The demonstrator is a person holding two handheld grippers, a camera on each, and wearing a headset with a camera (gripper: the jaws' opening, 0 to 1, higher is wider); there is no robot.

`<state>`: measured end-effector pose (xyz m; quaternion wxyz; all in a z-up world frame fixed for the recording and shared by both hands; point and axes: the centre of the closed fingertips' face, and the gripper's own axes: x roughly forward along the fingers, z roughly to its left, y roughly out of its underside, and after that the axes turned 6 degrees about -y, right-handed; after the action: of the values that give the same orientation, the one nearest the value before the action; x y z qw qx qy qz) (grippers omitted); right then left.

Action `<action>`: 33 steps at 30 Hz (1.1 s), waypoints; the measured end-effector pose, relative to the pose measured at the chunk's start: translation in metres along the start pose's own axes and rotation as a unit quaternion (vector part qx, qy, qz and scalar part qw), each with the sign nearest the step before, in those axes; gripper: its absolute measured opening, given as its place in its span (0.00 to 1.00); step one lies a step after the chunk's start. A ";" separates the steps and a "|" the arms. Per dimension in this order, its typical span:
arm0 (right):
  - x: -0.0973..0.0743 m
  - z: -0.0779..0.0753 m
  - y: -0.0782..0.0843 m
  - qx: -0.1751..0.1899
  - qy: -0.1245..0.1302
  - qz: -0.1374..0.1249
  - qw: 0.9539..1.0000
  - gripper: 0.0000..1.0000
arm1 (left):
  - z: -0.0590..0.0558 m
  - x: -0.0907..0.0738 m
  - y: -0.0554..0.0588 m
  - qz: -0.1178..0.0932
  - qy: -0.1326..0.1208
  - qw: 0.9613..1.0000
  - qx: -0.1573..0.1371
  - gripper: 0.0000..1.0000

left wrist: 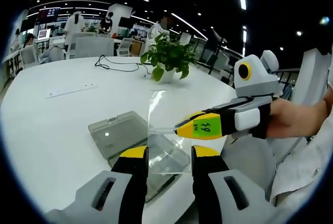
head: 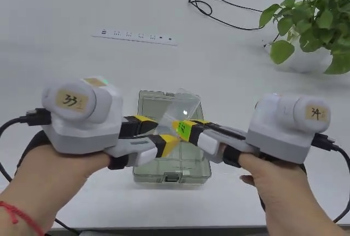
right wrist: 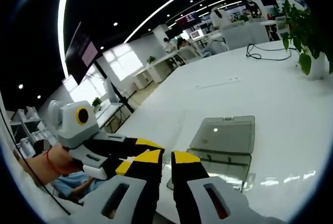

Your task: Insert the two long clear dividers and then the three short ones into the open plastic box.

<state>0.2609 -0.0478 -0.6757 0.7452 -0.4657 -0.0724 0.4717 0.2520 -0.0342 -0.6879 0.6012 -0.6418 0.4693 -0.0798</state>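
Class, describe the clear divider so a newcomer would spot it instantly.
On the white table, find the open plastic box near the front edge. Above it, the right gripper pinches the clear divider, a thin flat sheet; unlike the greyish box, it is colourless and held in the air.

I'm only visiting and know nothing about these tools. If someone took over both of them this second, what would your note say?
Right hand-held gripper: shut on the edge of a clear divider, which it holds upright over the box.
Left hand-held gripper: open, with a jaw on either side of the divider's lower part. I cannot tell if they touch it.
Box: open on the table, lid laid back, below both grippers.
Done: one divider is in hand. I cannot tell whether any is seated in the box.
Left: slot this divider in, then the rest.
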 end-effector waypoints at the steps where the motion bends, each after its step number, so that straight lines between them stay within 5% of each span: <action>1: 0.001 0.002 -0.001 0.009 -0.006 -0.005 1.000 0.07 | 0.001 0.000 0.000 -0.001 -0.002 1.000 -0.001 0.30; 33: 0.000 -0.004 -0.009 -0.020 0.010 0.026 0.999 0.07 | -0.001 -0.007 0.006 -0.008 0.023 1.000 0.013 0.37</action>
<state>0.2684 -0.0517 -0.6711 0.7240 -0.4867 -0.0617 0.4849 0.2450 -0.0291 -0.6895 0.5980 -0.6354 0.4769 -0.1060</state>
